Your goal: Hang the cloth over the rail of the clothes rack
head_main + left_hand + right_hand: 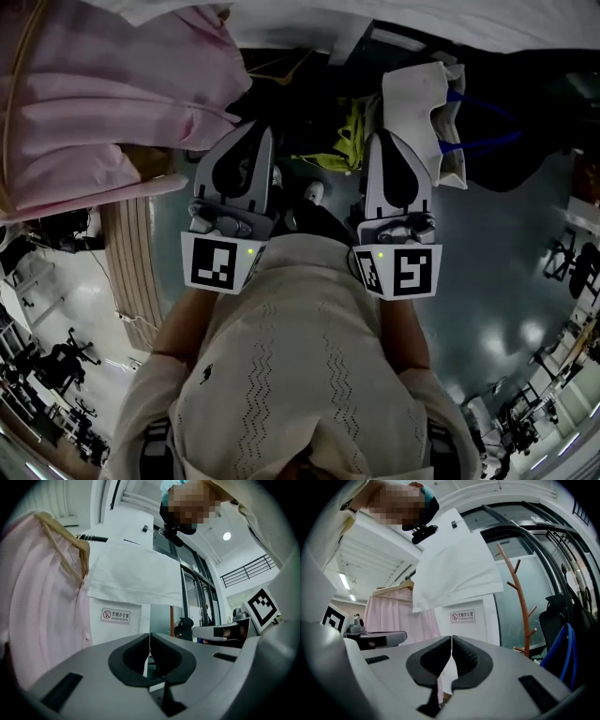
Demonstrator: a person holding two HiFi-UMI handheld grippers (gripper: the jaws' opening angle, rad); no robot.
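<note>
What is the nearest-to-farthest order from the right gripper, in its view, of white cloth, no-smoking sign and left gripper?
1. Left gripper, alongside at left.
2. White cloth, hanging above, ahead.
3. No-smoking sign, on the wall behind that cloth.

Office-type space: no-smoking office sign [462, 616], glass partition [512, 625], wooden coat stand [523, 602], black desk chair [555, 620] far right.

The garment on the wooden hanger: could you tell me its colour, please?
The garment is pale pink, clearest in the left gripper view.
</note>
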